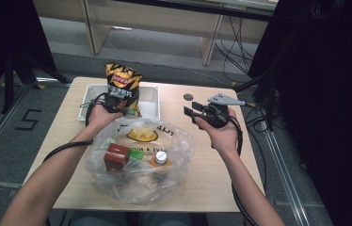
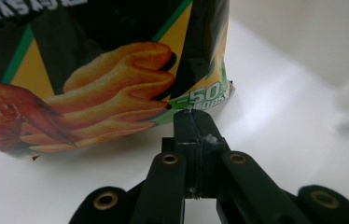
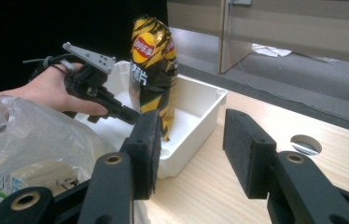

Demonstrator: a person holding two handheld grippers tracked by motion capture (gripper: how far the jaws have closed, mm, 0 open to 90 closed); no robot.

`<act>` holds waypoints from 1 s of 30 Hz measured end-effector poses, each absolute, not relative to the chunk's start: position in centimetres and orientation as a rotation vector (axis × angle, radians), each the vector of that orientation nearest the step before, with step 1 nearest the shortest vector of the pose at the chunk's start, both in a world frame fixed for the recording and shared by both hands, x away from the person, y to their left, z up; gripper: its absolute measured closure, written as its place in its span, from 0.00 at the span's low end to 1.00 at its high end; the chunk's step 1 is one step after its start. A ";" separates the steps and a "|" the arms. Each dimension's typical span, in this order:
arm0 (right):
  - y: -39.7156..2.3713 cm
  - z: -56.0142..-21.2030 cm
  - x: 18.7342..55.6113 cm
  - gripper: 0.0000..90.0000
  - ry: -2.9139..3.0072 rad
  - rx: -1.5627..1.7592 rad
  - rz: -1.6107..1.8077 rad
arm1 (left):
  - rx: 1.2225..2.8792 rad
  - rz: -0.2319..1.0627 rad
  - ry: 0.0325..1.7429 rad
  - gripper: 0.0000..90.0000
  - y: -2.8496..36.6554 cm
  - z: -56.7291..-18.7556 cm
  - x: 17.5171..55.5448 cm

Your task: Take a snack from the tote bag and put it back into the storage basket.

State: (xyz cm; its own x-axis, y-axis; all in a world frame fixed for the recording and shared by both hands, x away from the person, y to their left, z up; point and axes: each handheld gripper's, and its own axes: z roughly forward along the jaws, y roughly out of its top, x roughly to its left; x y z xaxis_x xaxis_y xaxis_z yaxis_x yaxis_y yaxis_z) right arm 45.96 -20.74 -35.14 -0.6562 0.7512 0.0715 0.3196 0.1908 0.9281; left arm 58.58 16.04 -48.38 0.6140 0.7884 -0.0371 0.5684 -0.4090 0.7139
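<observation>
A black, yellow and orange chip bag (image 1: 123, 87) (image 2: 107, 70) (image 3: 154, 70) stands upright in a white bin (image 1: 149, 101) (image 2: 280, 93) (image 3: 200, 107) at the back of the table. My left gripper (image 1: 126, 111) (image 2: 193, 116) (image 3: 133, 114) reaches into the bin, its jaws pressed together on the bag's bottom seam. My right gripper (image 1: 190, 113) (image 3: 189, 126) hangs over the table to the right of the bin, open, with nothing between its pads.
A clear plastic bag (image 1: 139, 160) (image 3: 28, 135) lies at the table's front middle, holding a red-brown box (image 1: 116, 157), a green packet (image 1: 136, 154) and a white-capped item (image 1: 160, 157). A round hole (image 1: 188, 97) (image 3: 305, 144) is in the tabletop right of the bin.
</observation>
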 end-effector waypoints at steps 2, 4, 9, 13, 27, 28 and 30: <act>-20.7 -35.1 45.9 0.64 2.063 1.017 1.472 | 2.135 0.395 1.066 0.99 15.8 -48.5 58.8; -20.8 -35.2 46.0 0.64 2.061 1.018 1.467 | 2.136 0.398 1.061 0.99 15.6 -48.5 59.0; -20.8 -35.3 46.0 0.64 2.060 1.031 1.463 | 2.139 0.403 1.060 0.99 15.3 -48.6 59.2; -20.8 -35.3 46.1 0.64 2.065 1.025 1.460 | 2.132 0.406 1.048 0.98 15.1 -48.3 59.3; -20.8 -35.7 46.3 0.62 2.088 1.034 1.452 | 2.114 0.418 1.022 0.94 15.3 -47.4 58.6; -20.8 -35.7 46.3 0.62 2.088 1.034 1.452 | 2.114 0.418 1.022 0.94 15.3 -47.4 58.6; -20.8 -35.6 46.3 0.62 2.088 1.025 1.438 | 2.105 0.428 1.011 0.93 15.6 -46.9 58.1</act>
